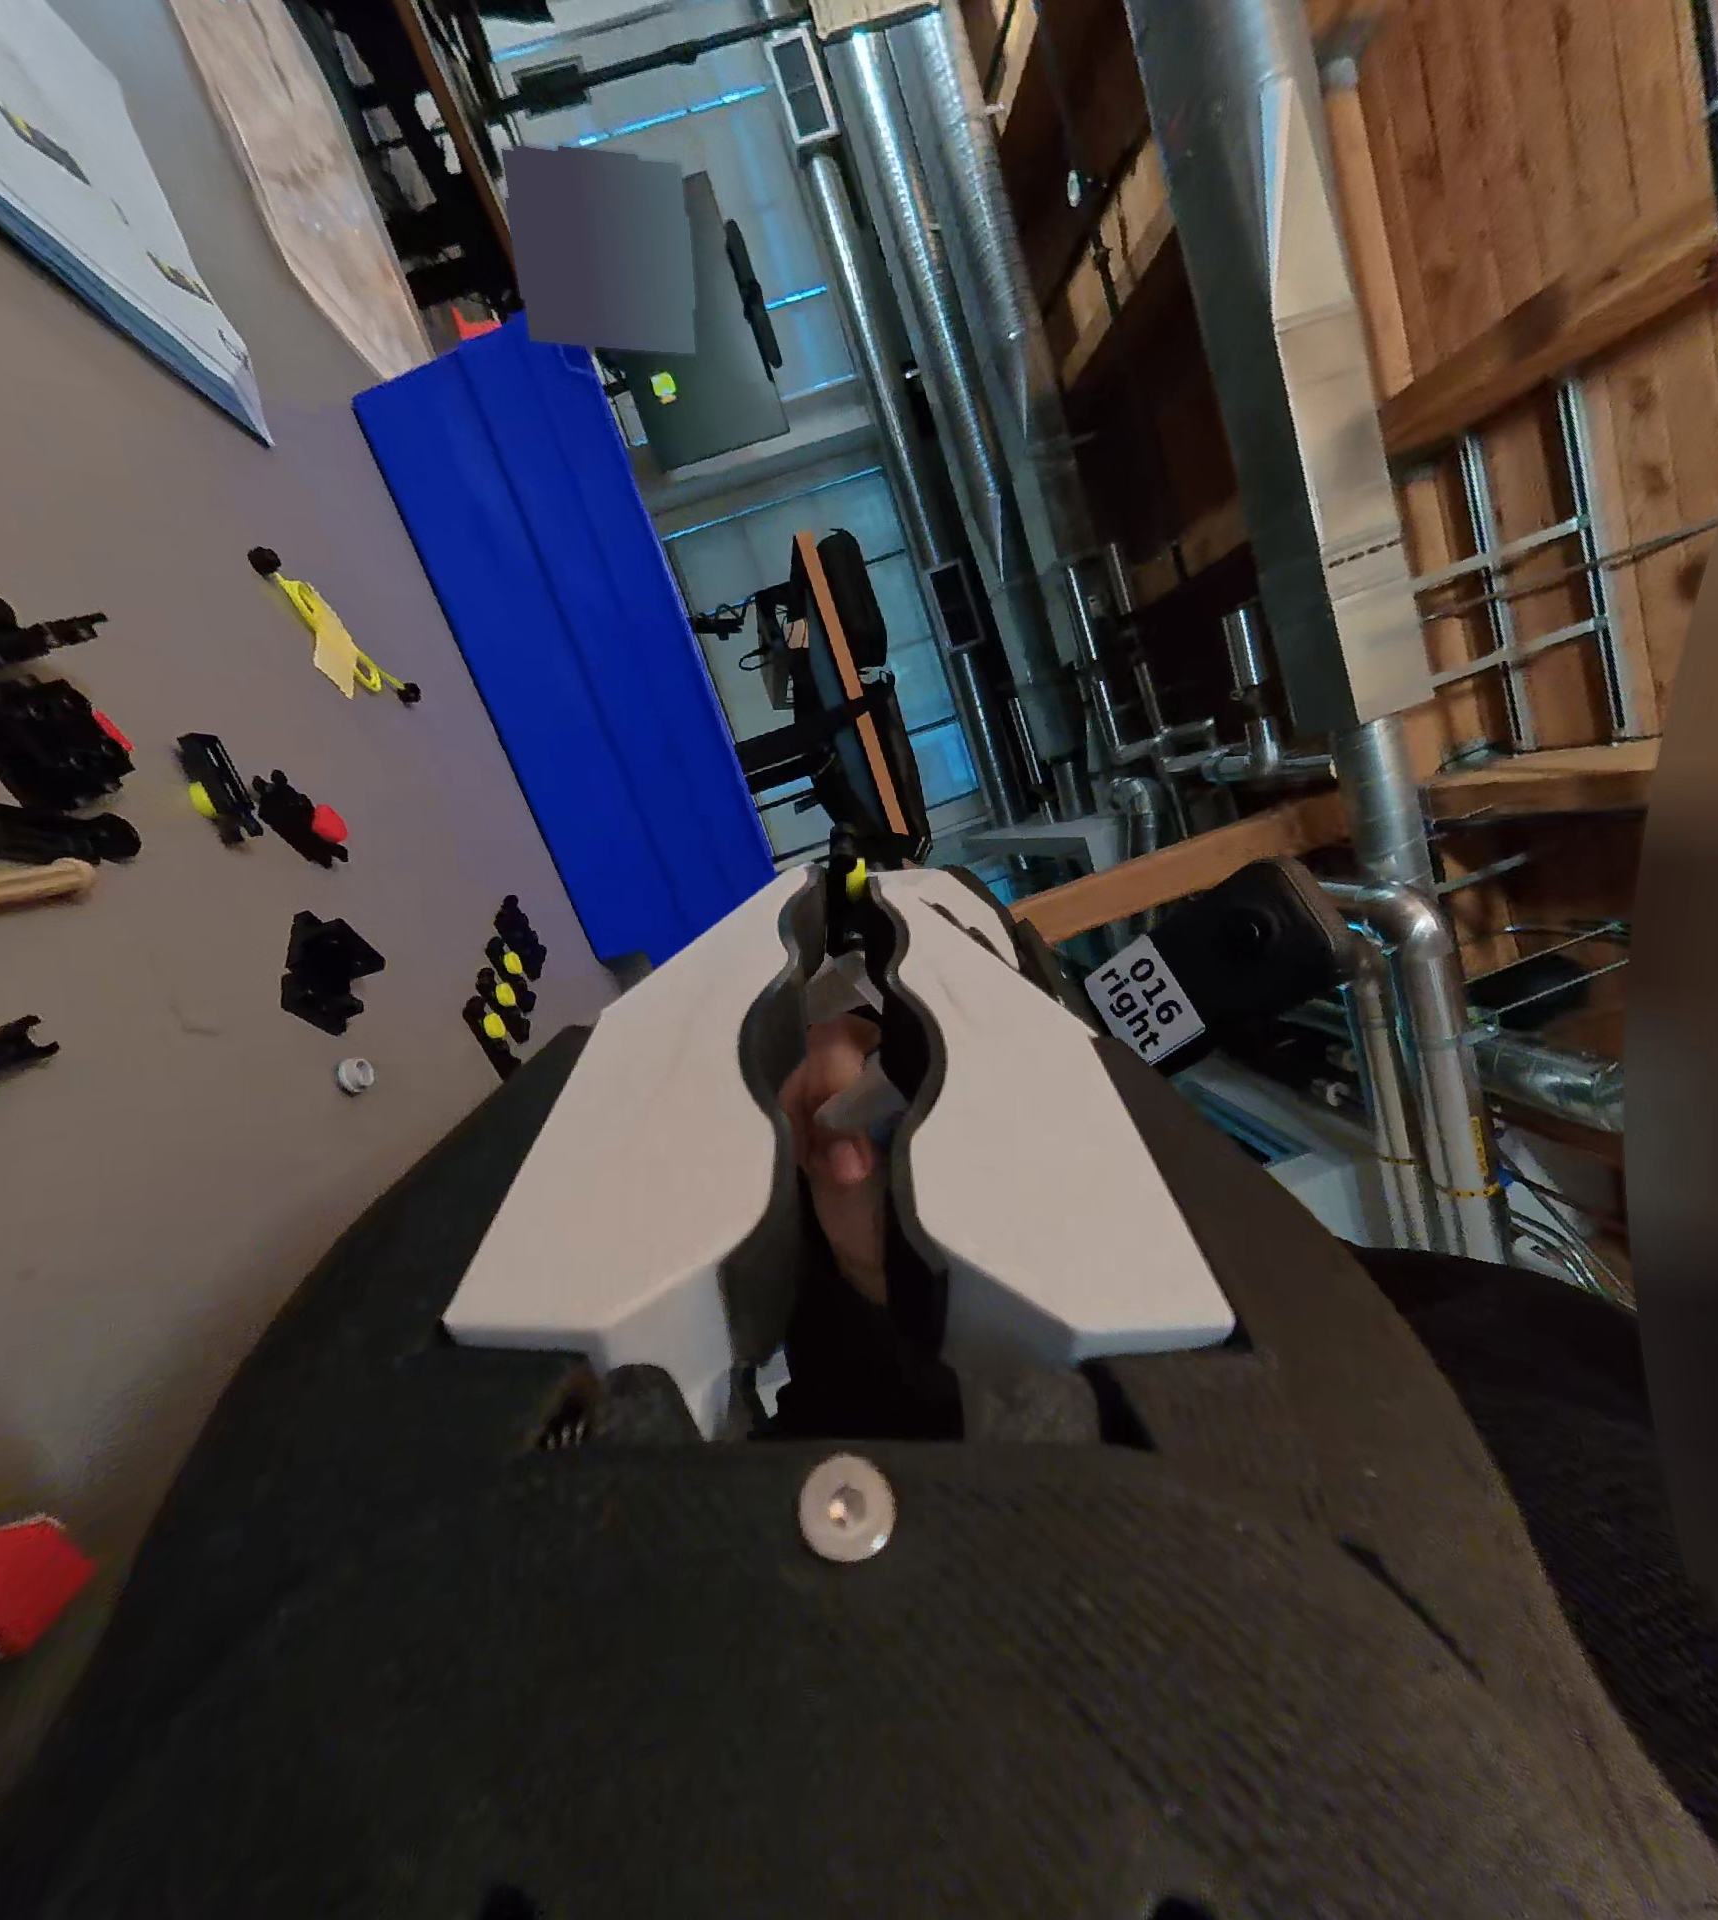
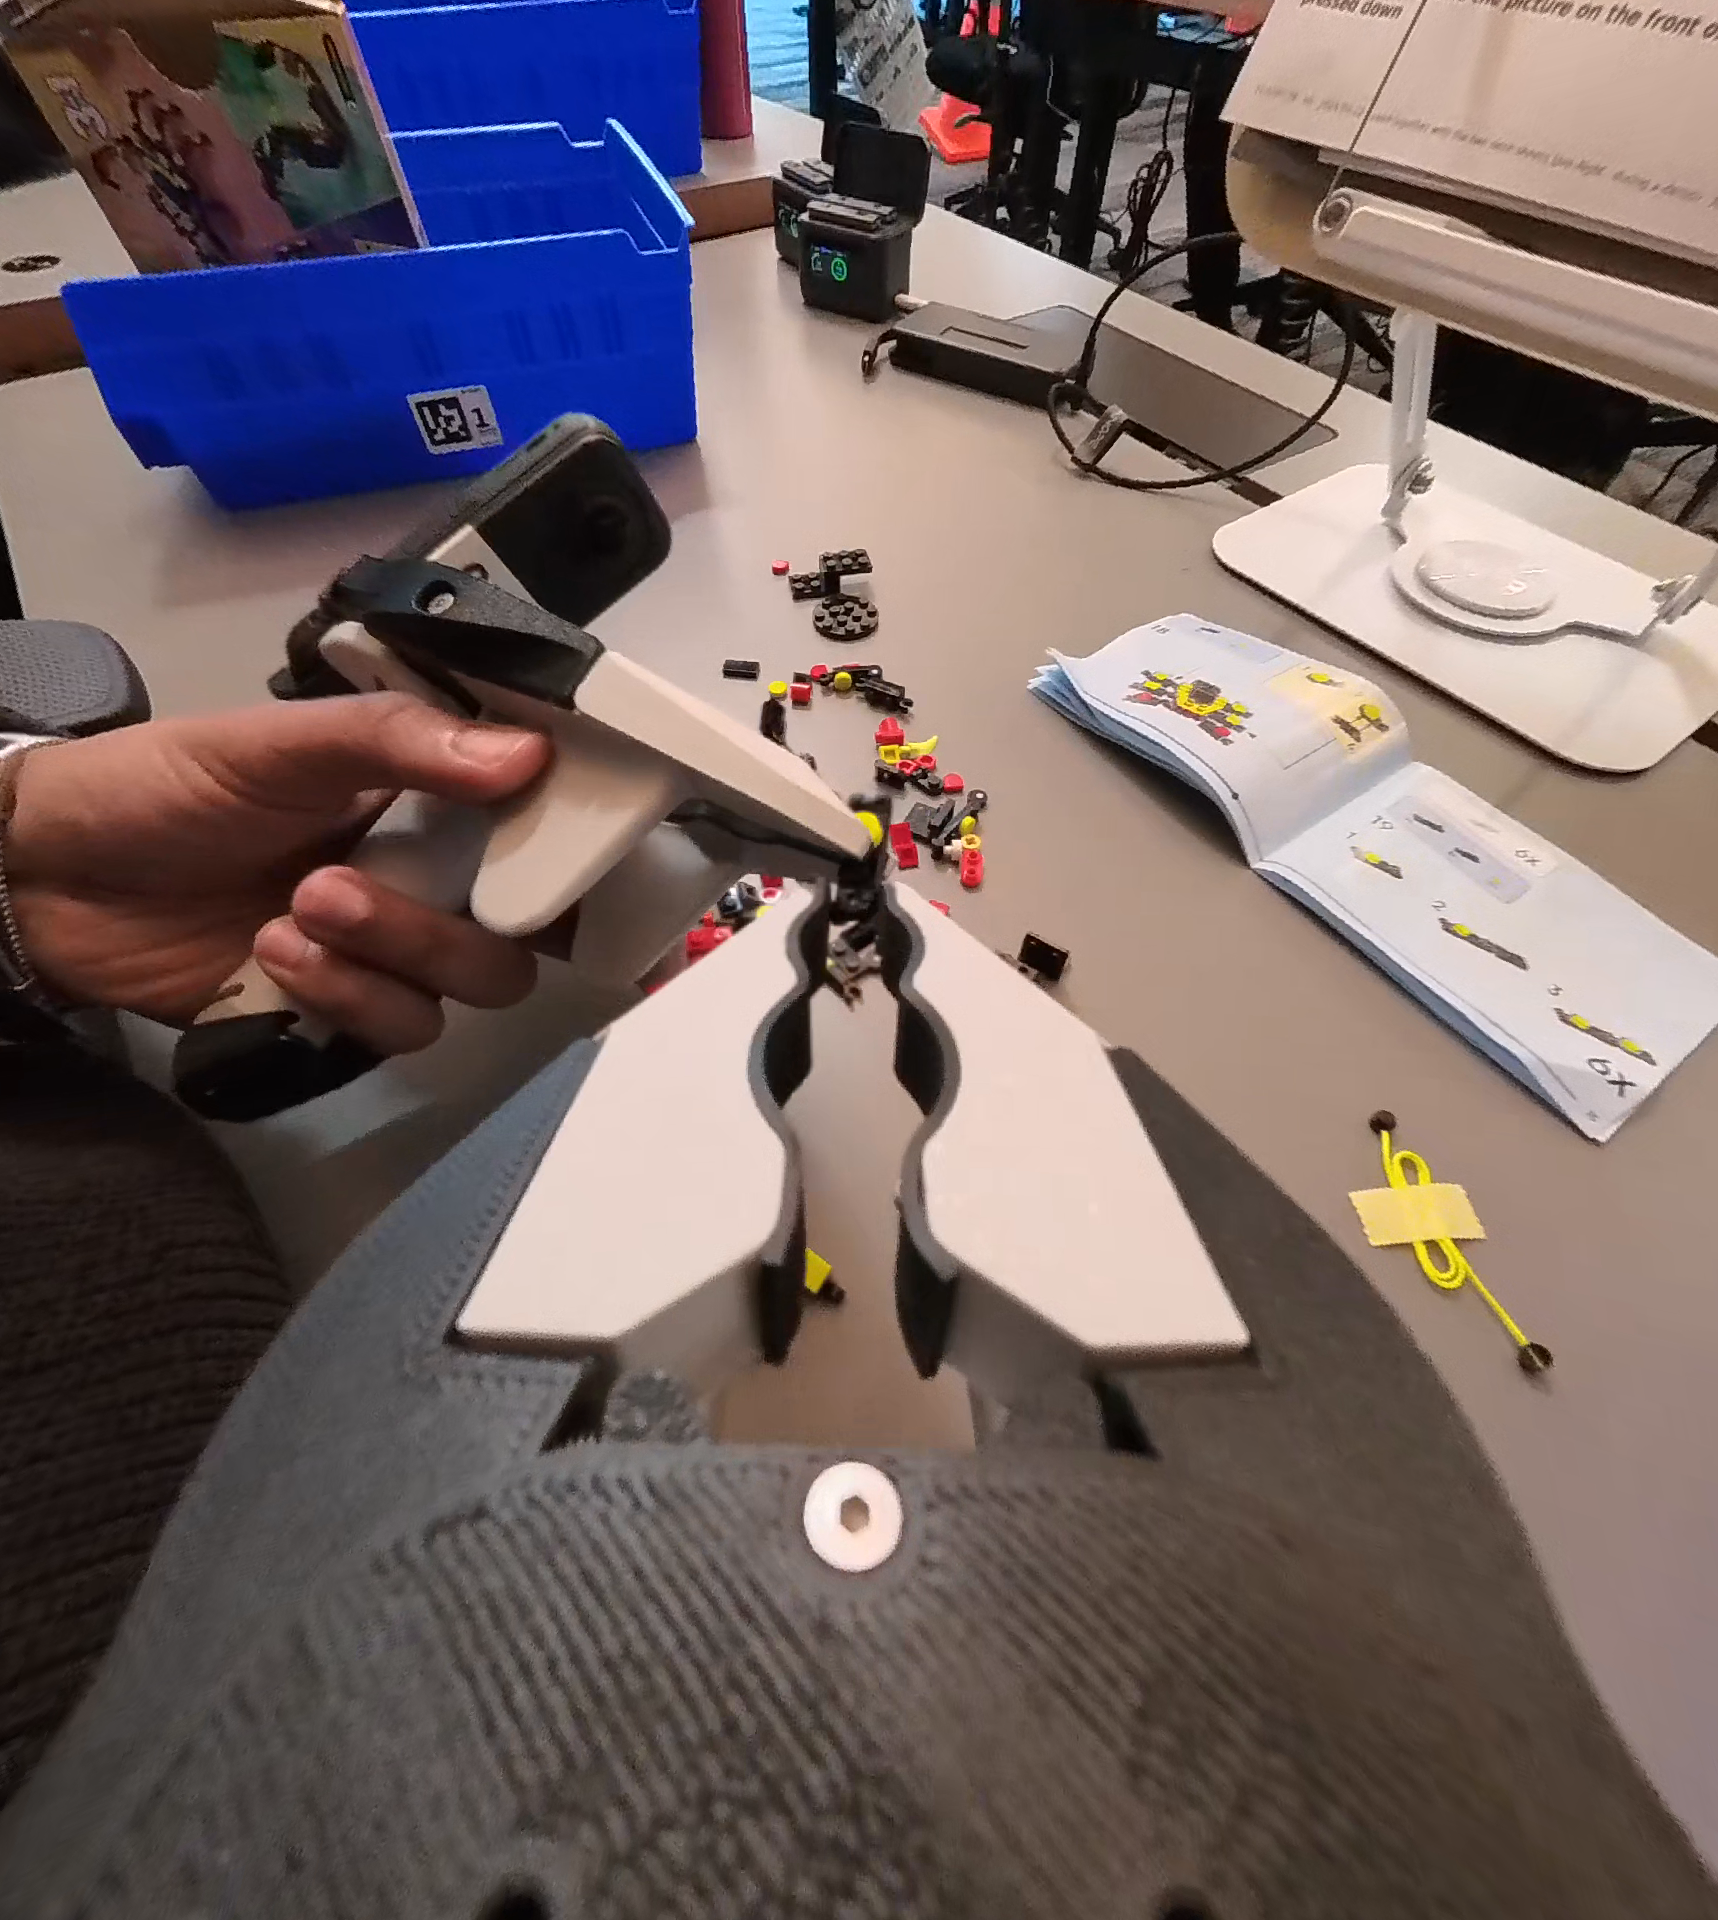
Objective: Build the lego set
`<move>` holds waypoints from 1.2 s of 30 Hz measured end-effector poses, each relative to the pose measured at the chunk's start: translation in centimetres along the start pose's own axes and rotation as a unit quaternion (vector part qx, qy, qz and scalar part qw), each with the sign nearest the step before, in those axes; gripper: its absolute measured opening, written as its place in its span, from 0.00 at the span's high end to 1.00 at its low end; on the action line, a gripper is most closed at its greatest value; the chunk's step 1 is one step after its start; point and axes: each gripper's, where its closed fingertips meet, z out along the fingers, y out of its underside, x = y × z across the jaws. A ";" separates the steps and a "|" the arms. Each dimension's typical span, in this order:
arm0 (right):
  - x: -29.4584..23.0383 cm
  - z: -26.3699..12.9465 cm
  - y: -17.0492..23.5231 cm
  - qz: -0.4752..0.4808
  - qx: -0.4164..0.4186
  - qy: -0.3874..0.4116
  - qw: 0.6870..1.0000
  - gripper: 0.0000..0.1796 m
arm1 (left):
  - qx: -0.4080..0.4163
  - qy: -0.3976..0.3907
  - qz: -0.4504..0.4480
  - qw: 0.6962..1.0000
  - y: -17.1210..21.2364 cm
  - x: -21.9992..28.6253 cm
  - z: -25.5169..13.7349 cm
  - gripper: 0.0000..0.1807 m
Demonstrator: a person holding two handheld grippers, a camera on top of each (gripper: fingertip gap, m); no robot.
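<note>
Black ribbed housing fills the lower part of both wrist views, and from it the white fingers run forward. Right tongs (image 2: 853, 914) are clenched on a small black lego assembly (image 2: 850, 940) pinched at the tips, above the bench (image 2: 1094, 582). Left tongs (image 2: 860, 836) come in from the left of the right wrist view, held in a person's hand (image 2: 242, 862), and their tips grasp a thin black piece with a yellow stud (image 2: 870, 826); that piece sits directly above and touching the assembly in the right tongs, so both tips meet at one spot. In the left wrist view the same black and yellow piece (image 1: 850, 883) shows between the nearly closed tips. Behind the meeting point a scatter of loose black, red and yellow lego parts (image 2: 896, 769) lies on the grey bench. To the right lies an open instruction booklet (image 2: 1374, 831), and nearer the camera a yellow cord with black ends (image 2: 1437, 1236), well apart from the tongs. A blue bin (image 2: 398, 353) stands at the far left of the bench with a cardboard box (image 2: 211, 135) in it; a white stand (image 2: 1499, 613) sits at the far right near the bench edge. Bare bench surface lies between the booklet and the loose parts.
</note>
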 end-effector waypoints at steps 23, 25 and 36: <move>13.1 -9.7 15.5 0.133 -0.292 0.236 0.917 0.96 | -0.087 -0.031 0.143 0.985 0.8 0.2 0.1 0.83; 12.9 -9.6 16.0 0.146 -0.296 0.229 0.916 0.96 | -0.082 -0.031 0.142 0.986 0.4 0.2 0.0 0.83; 13.0 -9.7 15.4 0.143 -0.280 0.230 0.921 0.94 | 0.040 -0.152 0.311 0.937 -9.6 1.7 -6.6 0.84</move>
